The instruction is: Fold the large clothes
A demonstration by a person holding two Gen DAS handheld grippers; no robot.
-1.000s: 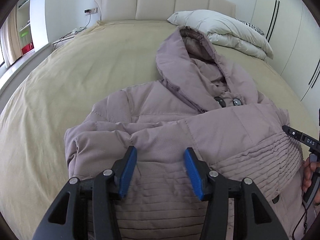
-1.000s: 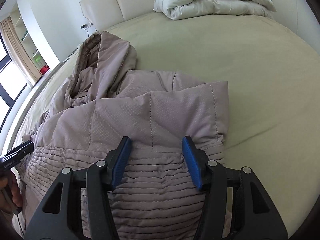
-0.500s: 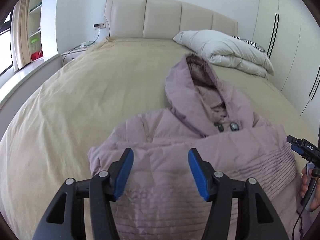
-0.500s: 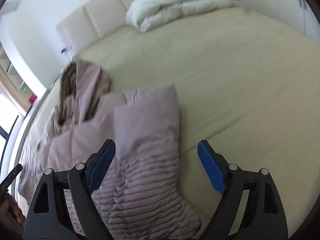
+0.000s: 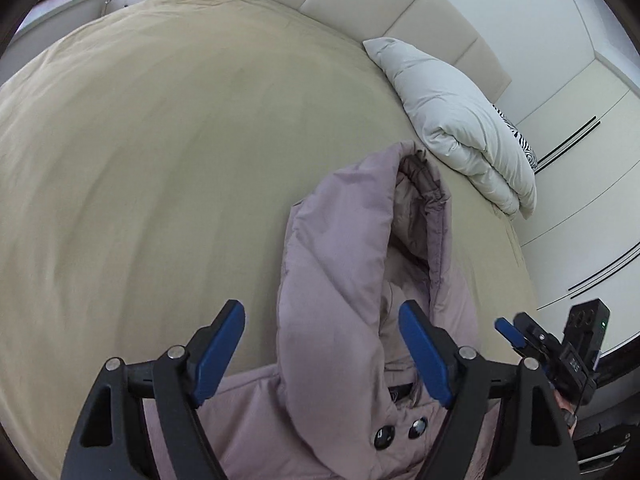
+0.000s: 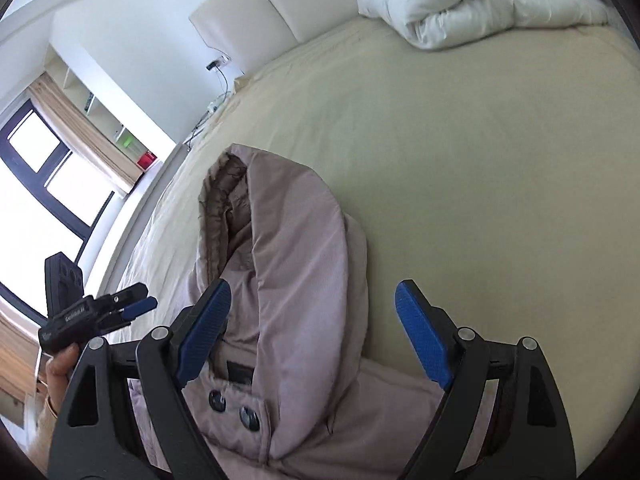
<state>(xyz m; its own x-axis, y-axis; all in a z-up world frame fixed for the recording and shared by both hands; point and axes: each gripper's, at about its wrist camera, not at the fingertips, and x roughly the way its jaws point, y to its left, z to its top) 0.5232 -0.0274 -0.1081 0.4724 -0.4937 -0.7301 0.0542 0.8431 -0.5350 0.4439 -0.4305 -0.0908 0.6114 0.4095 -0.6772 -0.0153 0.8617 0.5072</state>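
Note:
A mauve padded hooded jacket [image 5: 332, 320] lies on the beige bed, its hood pointing toward the pillows and two dark buttons at the collar. My left gripper [image 5: 324, 344] is open and empty, held above the base of the hood. In the right wrist view the same jacket [image 6: 296, 280] shows with the hood stretched away from me. My right gripper [image 6: 312, 328] is open and empty over the hood's right side. Each gripper shows at the edge of the other's view. The jacket's body is mostly hidden below the frames.
The beige bedsheet [image 5: 160, 140] spreads wide to the left and far side. A folded white duvet [image 5: 460, 120] lies by the padded headboard [image 5: 380, 8]. Wardrobe doors [image 5: 592, 160] stand to the right. A window and shelves [image 6: 60, 160] are at the left.
Both grippers left the jacket's quilted body, moved forward to the hood and opened wider. The jacket's folded body has dropped out of view below.

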